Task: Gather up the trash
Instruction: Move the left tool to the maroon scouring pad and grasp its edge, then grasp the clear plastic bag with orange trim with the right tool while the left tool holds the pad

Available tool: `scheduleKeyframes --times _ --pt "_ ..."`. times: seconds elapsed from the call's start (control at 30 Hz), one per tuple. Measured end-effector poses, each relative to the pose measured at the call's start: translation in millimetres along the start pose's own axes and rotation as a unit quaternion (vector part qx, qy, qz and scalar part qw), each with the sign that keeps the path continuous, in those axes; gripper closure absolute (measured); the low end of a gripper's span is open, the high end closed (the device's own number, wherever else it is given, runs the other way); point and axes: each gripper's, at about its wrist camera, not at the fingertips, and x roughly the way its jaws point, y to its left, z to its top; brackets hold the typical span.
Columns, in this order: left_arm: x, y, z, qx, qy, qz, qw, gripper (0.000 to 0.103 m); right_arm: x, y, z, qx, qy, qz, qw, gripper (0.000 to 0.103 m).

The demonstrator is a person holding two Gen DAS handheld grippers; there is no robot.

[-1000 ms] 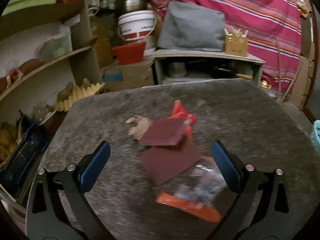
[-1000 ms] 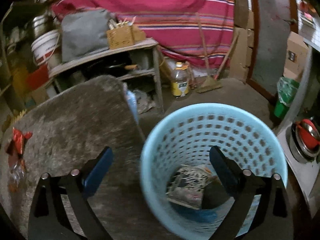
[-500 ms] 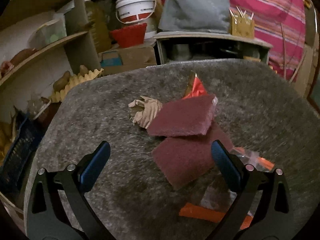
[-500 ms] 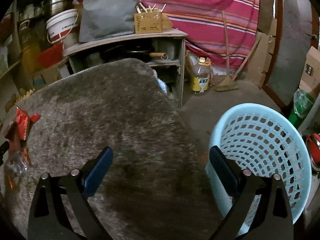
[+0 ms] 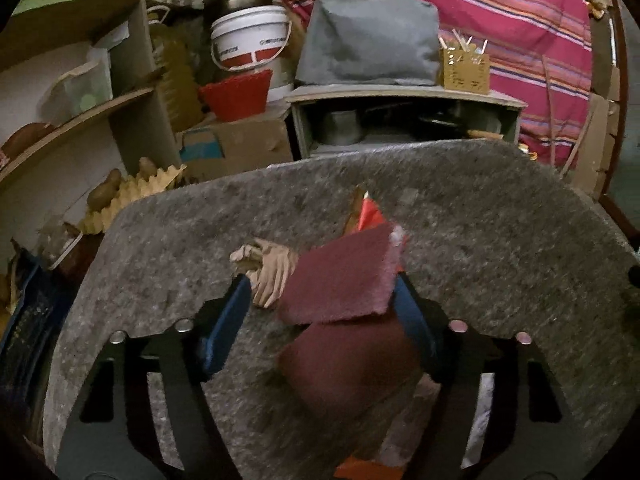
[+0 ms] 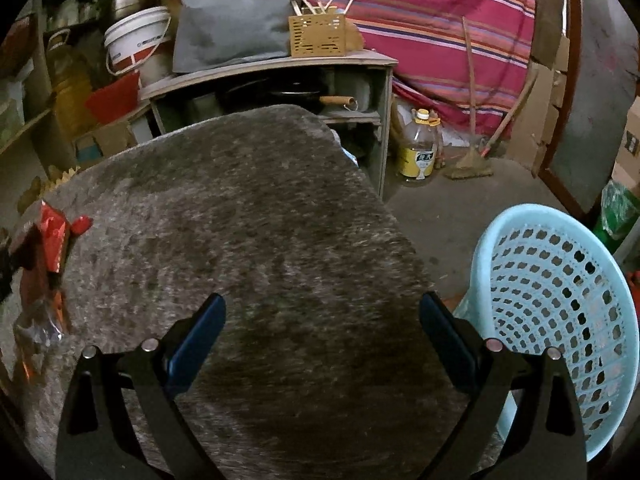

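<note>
Two maroon scouring pads lie overlapped on the grey felt table (image 5: 500,240), the upper pad (image 5: 340,276) on the lower pad (image 5: 348,364). A crumpled brown paper (image 5: 268,268) lies to their left, a red wrapper (image 5: 368,212) behind them, and a clear wrapper with an orange edge (image 5: 368,468) under them. My left gripper (image 5: 320,308) straddles the pads and its jaws are closing. The right finger is at the upper pad's edge; the left finger is still apart from it, beside the paper. My right gripper (image 6: 320,320) is open over bare felt (image 6: 260,200), holding nothing. The red wrapper (image 6: 56,228) is far to its left.
A light blue perforated basket (image 6: 560,300) stands on the floor off the table's right edge. Behind the table are a low shelf unit (image 6: 360,92) with a grey cushion, a white bucket (image 5: 252,36), open shelves at left, and an oil bottle (image 6: 418,148) on the floor.
The left gripper moved forward over the pads and its jaws narrowed around them. The right gripper swung left from above the basket to over the table.
</note>
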Motion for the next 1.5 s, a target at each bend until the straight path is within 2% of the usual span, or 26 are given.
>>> scheduleKeyframes --times 0.03,0.1,0.17,0.27,0.37,0.53,0.7,0.97,1.2,1.5 --pt "-1 -1 1 0.003 -0.003 -0.005 1.0 0.044 -1 0 0 -0.001 -0.001 0.0 1.0 0.008" --pt "-1 -3 3 0.006 -0.003 -0.015 0.9999 0.064 -2 2 0 -0.001 -0.001 0.002 1.0 0.008" --pt "-3 -4 3 0.008 -0.004 -0.027 0.9996 0.077 -3 1 0 0.001 -0.001 0.005 1.0 0.008" --pt "-8 -5 4 0.013 -0.016 -0.014 0.9997 0.084 -4 3 1 0.004 0.0 0.01 1.0 0.008" --pt "-17 2 7 0.002 -0.03 -0.004 0.9995 0.087 -7 10 2 0.0 -0.002 0.018 1.0 0.008" --pt "-55 18 15 -0.007 -0.08 0.025 0.9964 0.09 -16 32 1 -0.017 -0.012 0.034 0.999 0.008" --pt "-85 39 14 -0.014 -0.102 0.051 0.9934 0.09 -22 66 -5 -0.04 -0.008 0.065 0.997 0.008" --pt "-106 78 -11 -0.017 -0.072 0.075 0.9944 0.09 -34 123 -14 -0.079 -0.007 0.114 0.99 0.008" --pt "-107 114 -31 -0.038 -0.043 0.081 0.9951 0.09 -43 171 -22 -0.126 -0.005 0.142 0.982 0.008" --pt "-105 135 -39 -0.046 -0.03 0.097 0.9938 0.09 -33 195 -23 -0.118 0.014 0.167 0.979 0.008"
